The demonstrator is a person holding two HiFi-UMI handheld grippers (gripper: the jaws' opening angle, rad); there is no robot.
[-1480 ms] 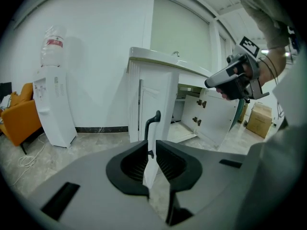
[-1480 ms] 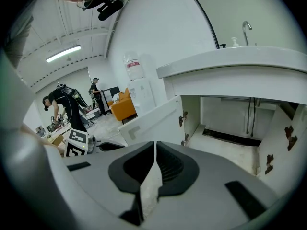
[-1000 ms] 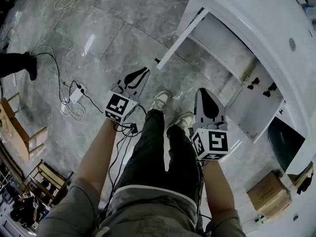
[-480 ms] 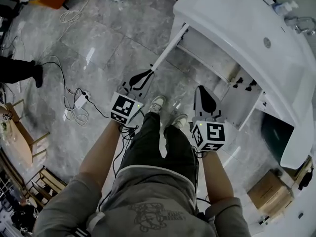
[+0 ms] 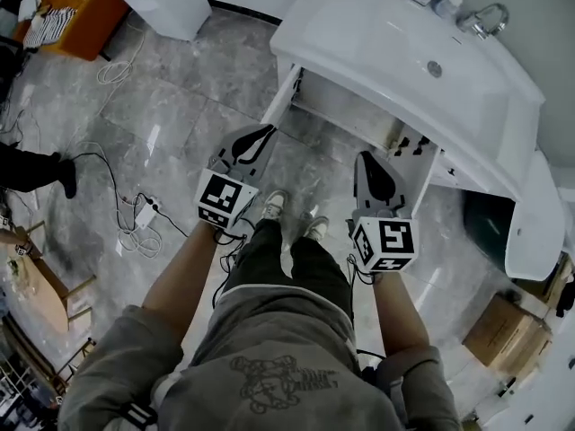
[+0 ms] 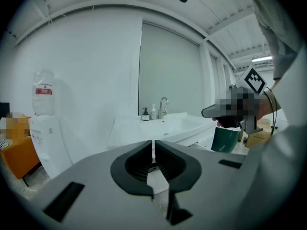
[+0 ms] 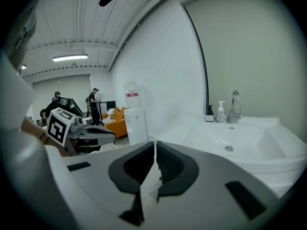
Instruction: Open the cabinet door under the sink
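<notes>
Under the sink, swung wide, seemingly fully, seen edge-on: the door. Lifted up and clear of it, pinched together on nothing: left tongs, right tongs. Opening likely done.

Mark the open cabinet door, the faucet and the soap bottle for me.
open cabinet door (image 5: 281, 97), head view, its thin top edge.
faucet (image 7: 233, 107), right gripper view, the upright stem.
soap bottle (image 7: 220, 112), right gripper view, the body.
</notes>
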